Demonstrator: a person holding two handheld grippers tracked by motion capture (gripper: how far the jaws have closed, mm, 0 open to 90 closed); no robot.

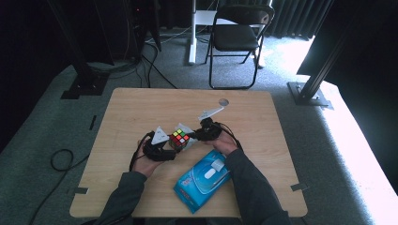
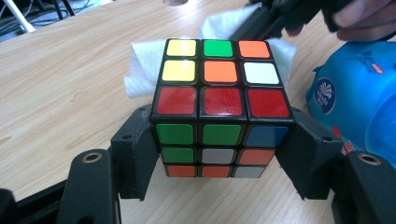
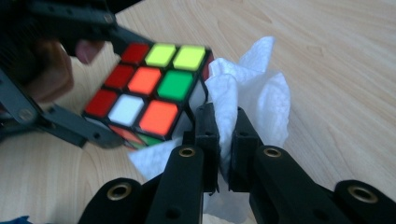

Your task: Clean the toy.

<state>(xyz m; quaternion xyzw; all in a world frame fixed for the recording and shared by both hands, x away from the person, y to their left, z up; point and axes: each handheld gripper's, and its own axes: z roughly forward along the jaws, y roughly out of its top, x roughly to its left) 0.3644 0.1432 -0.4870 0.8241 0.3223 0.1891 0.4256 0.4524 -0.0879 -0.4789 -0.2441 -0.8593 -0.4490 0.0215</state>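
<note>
From the high view, no writing on the blue wipes pack (image 1: 202, 180) can be read. It lies on the pale wooden table (image 1: 131, 112) just on your side of the puzzle cube (image 1: 179, 138), which sits near the table's middle. Grey carpet surrounds the table, a black folding chair (image 1: 238, 37) stands well beyond the cube, and dark curtains close off the back. Your left gripper (image 1: 170, 146) meets the cube from its left, your right gripper (image 1: 196, 136) from its right.

In the left gripper view, the pack (image 2: 359, 107), right of the cube (image 2: 219, 107), carries a round white logo and a small red label, both too blurred to read. Your left gripper (image 2: 219, 154) is clamped on the cube, one pad against each side of its lower layers. The white tissue (image 2: 140, 65) lies behind the cube on the table.

In the right gripper view, your right gripper (image 3: 226, 135) is pinched tight on the tissue (image 3: 257, 98), which bunches up against the cube's (image 3: 149, 93) near side.
</note>
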